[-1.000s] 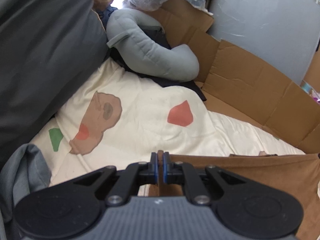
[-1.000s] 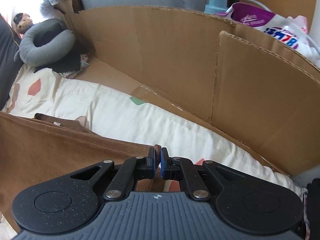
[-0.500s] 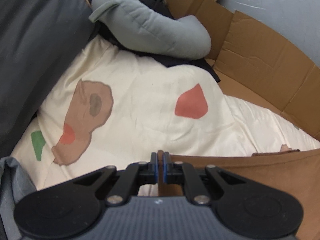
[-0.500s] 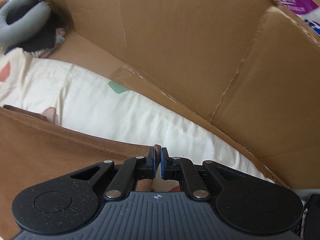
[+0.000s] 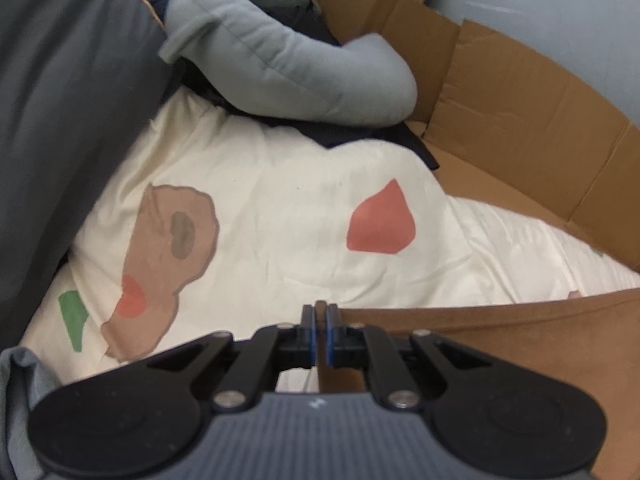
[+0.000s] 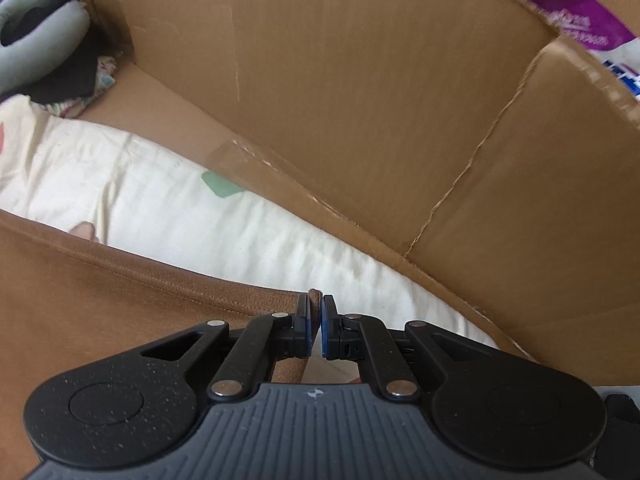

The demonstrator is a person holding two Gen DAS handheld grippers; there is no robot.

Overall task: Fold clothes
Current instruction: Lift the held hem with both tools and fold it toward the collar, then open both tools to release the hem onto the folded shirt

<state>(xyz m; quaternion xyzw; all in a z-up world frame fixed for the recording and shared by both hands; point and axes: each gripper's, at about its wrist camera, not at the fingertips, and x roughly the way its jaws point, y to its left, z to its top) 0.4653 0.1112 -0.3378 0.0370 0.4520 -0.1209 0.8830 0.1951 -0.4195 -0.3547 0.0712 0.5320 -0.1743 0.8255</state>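
Both grippers point steeply downward over a bed. The left gripper (image 5: 320, 312) sits at the bottom centre of its view with its 2 jaws pinched tight on the corner of a brown garment (image 5: 500, 344), whose hemmed edge runs from the fingertips off to the right of the frame. The right gripper (image 6: 316, 312) is likewise low and centred in its own view, its jaws clamped on another corner of the same brown garment (image 6: 100, 300), a small nub of fabric poking up between the blue pads; the cloth spreads across the lower left of that frame, with a stitched hem running along its upper edge.

Under the garment lies a cream sheet (image 5: 280, 200) printed with red, green and tan shapes. At the top of the left view a grey curved pillow (image 5: 280, 60) rests on dark cloth, and a dark grey fabric mass (image 5: 60, 100) fills the left side. Cardboard walls (image 6: 360, 100) stand along the far side of the bed, and a purple-and-white bag (image 6: 580, 20) shows above them at the upper right of the right view.
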